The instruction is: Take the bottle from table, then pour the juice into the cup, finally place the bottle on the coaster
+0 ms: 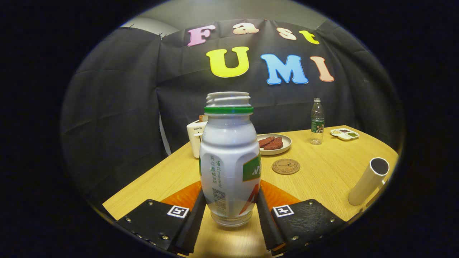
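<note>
A white juice bottle [229, 157] with a green neck ring and no cap stands upright between my fingers. My gripper [229, 206] is shut on its lower body, with a black pad [195, 215] pressing on each side. Whether its base rests on the wooden table [322, 179] or hangs just above it, I cannot tell. Beyond the fingers, slightly to the right, a round brown coaster [285, 166] lies flat on the table. A tall white cup [369, 181] stands further right, near the table's edge, its dark opening facing me.
Behind the coaster sits a plate [283, 147] with brown food pieces. A clear water bottle [317, 122] and a small divided sauce dish [345, 134] are at the back right. A white appliance [195, 138] stands behind the juice bottle, partly hidden.
</note>
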`<state>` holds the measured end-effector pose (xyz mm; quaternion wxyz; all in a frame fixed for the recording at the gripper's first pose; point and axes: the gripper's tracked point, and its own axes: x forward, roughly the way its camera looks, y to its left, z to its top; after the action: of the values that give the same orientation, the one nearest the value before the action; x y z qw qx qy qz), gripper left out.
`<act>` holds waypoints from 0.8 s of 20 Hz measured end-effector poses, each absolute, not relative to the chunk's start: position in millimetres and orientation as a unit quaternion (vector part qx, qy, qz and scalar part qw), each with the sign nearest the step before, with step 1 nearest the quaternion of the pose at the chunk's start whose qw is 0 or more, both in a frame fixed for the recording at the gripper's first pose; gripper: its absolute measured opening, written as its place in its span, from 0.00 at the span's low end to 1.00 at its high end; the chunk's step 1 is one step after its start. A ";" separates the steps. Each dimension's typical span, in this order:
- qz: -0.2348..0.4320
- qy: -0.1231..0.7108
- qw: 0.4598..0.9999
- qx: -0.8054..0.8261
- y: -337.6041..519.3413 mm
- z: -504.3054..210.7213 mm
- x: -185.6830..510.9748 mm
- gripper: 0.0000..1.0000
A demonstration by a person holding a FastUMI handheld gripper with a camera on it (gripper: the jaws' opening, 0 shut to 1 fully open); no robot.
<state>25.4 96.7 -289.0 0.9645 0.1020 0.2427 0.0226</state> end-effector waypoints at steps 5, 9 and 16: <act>-0.023 0.229 0.960 0.162 63.9 -273.4 33.0 0.70; -0.055 0.230 0.952 0.196 34.4 -271.2 32.5 0.70; -0.089 0.225 0.927 0.288 -0.4 -272.3 28.7 0.70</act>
<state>28.7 -0.4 -272.3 0.9266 0.2880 0.2251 -0.0887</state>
